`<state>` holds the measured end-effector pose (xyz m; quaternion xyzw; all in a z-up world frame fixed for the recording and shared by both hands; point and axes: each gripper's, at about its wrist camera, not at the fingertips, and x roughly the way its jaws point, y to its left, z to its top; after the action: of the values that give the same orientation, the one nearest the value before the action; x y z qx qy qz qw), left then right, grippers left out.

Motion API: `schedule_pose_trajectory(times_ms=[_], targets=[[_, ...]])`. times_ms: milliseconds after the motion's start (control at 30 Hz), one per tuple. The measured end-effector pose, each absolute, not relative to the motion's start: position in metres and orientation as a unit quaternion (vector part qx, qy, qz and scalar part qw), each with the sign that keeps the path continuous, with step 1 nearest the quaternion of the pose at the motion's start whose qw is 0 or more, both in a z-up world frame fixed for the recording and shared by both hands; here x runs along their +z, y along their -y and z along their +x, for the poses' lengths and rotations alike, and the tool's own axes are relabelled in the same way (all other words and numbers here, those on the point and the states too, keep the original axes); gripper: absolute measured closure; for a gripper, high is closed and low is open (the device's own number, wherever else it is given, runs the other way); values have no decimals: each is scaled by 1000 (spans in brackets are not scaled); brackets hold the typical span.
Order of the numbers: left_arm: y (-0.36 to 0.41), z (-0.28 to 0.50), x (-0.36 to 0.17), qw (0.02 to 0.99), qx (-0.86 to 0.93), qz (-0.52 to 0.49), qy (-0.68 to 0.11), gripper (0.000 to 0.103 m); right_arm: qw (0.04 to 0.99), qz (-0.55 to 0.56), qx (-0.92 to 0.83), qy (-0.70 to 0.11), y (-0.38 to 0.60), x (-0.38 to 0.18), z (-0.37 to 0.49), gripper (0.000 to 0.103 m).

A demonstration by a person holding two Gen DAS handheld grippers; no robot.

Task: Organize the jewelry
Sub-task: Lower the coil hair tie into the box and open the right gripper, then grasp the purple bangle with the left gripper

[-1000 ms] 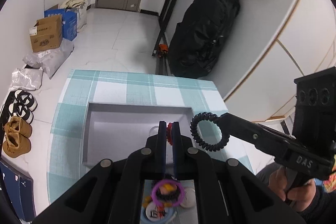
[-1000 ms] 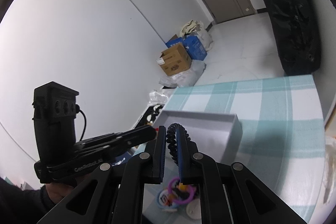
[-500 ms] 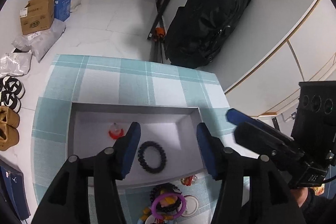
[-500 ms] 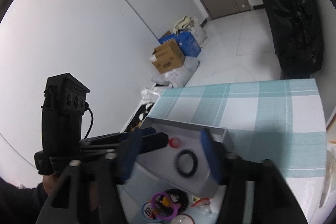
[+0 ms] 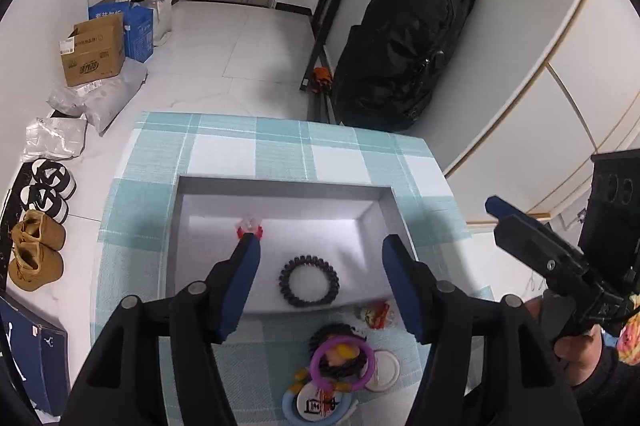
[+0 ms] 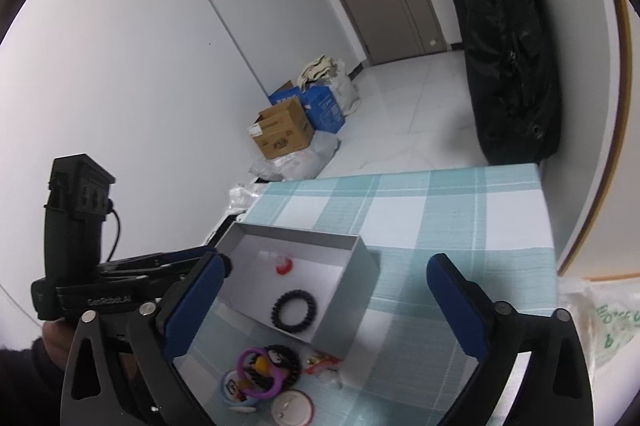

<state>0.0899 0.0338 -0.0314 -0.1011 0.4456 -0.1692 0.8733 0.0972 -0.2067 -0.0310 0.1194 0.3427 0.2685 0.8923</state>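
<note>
Left wrist view: our left tongs (image 5: 320, 258) stand wide apart and hold nothing, above a shallow grey box (image 5: 384, 202) on the teal-checked surface (image 5: 224, 146). Inside the box lies a black spiral hair tie (image 5: 309, 281), a closed coiled ring lying flat near the front wall, and a small red-and-clear ornament (image 5: 249, 226) farther back. A pile of trinkets (image 5: 340, 366), including a purple ring, lies in front of the box. Our right tongs (image 5: 496, 205) show at the right; we cannot tell their spread here.

Right wrist view: our right tongs (image 6: 324, 274) are spread wide, empty. The hair tie (image 6: 295, 310) lies flat in the box (image 6: 348, 302), well apart from both fingers.
</note>
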Motion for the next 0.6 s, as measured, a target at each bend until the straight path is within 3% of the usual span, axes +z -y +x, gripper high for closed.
schedule_pose_trajectory(times_ms=[600], targets=[[-5, 44, -60, 861, -170, -25, -479, 42, 904, 99, 234, -344, 214, -37, 64, 0]])
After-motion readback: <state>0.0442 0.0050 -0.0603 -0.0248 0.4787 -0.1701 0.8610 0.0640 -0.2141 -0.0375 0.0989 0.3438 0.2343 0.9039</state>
